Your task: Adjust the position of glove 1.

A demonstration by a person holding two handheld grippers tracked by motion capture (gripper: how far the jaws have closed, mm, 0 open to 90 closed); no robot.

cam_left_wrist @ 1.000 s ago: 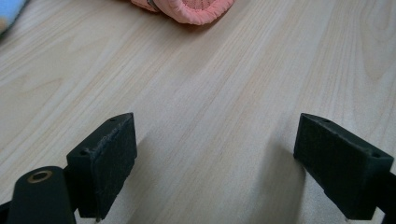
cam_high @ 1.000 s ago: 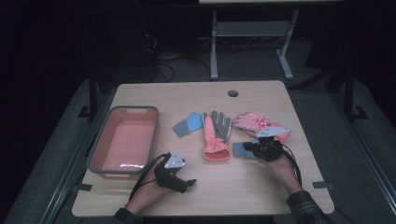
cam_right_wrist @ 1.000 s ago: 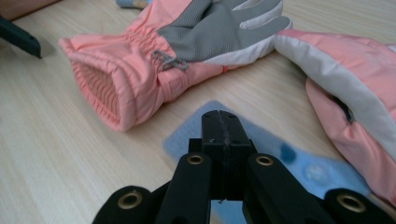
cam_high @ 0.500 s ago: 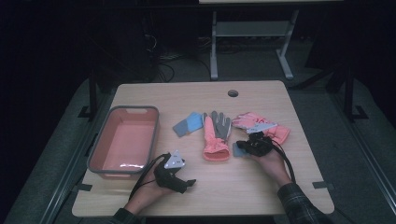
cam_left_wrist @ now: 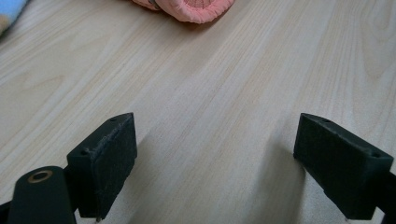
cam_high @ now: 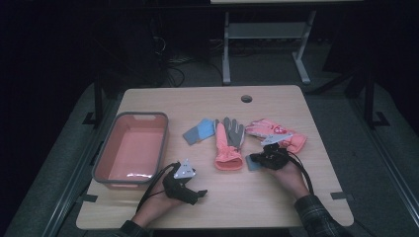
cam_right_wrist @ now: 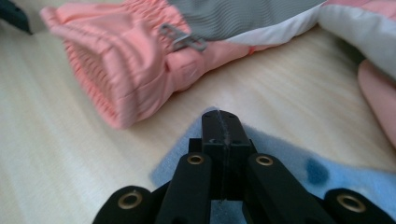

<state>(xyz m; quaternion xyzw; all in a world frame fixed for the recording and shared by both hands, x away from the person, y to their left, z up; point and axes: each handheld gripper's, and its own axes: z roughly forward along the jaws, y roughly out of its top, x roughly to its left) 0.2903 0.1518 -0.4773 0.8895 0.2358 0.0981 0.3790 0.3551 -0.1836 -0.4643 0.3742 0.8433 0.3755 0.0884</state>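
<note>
Right hand-held gripper point(cam_high: 257, 161): low over the counter point(cam_high: 276, 197) toward the near right, jaws pressed together on the blue cloth; seen clamped tip to tip in the right gripper view point(cam_right_wrist: 222, 122).
Blue cloth point(cam_right_wrist: 289, 163): flat on the counter just right of the coral glove's cuff, pinched at its near edge by the right hand-held gripper; a darker blue spot on it beside the jaws; in the high view a pale blue patch point(cam_high: 253, 167) under the gripper's tip.
Left hand-held gripper point(cam_high: 195, 195): near the front edge of the counter, left of centre, just off the tub's near right corner; jaws wide apart, bare wood between them in the left gripper view point(cam_left_wrist: 215, 163), nothing held.
Coral glove point(cam_high: 228, 148): mid-counter, grey palm facing up, fingers toward the far edge, ribbed cuff toward the front edge; small metal clip on the cuff visible in the right gripper view point(cam_right_wrist: 140, 60).
Pink mitten point(cam_high: 276, 132): right of the coral glove, just beyond the right hand-held gripper, toward the right edge.
Blue-grey mitten point(cam_high: 198, 131): left of the coral glove, touching or nearly touching its fingers, between glove and tub.
Tub point(cam_high: 106, 165): coral with a grey rim, along the left edge of the counter, nothing in it.
Round hole point(cam_high: 246, 98): in the counter close to the far edge, right of centre.
</note>
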